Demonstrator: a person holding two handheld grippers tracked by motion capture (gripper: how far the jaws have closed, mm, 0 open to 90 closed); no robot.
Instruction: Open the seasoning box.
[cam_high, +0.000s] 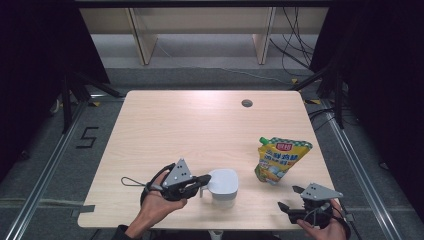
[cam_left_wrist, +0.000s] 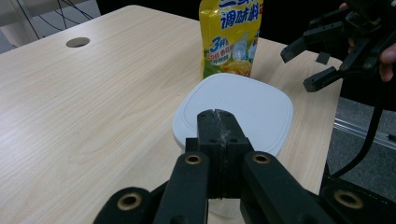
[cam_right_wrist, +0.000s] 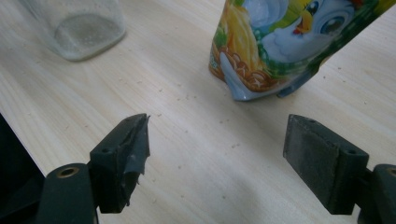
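A white-lidded translucent container (cam_high: 222, 186) stands near the table's front edge, its small handle toward my left hand. My left gripper (cam_high: 205, 179) lies level at the lid's left rim. In the left gripper view its jaws (cam_left_wrist: 217, 116) are pressed together over the near edge of the lid (cam_left_wrist: 243, 105), and I see nothing between them. A yellow and green stand-up pouch (cam_high: 280, 159) stands to the right of the container. My right gripper (cam_high: 288, 197) rests open at the front right corner. Its jaws (cam_right_wrist: 217, 140) point at the pouch's base (cam_right_wrist: 275, 51) with bare table between them.
The light wooden table (cam_high: 175, 130) has a round cable hole (cam_high: 246, 103) at the back right. The container's lower body (cam_right_wrist: 77, 23) appears at the top left of the right gripper view. My right gripper (cam_left_wrist: 315, 60) hangs beyond the table's edge in the left gripper view.
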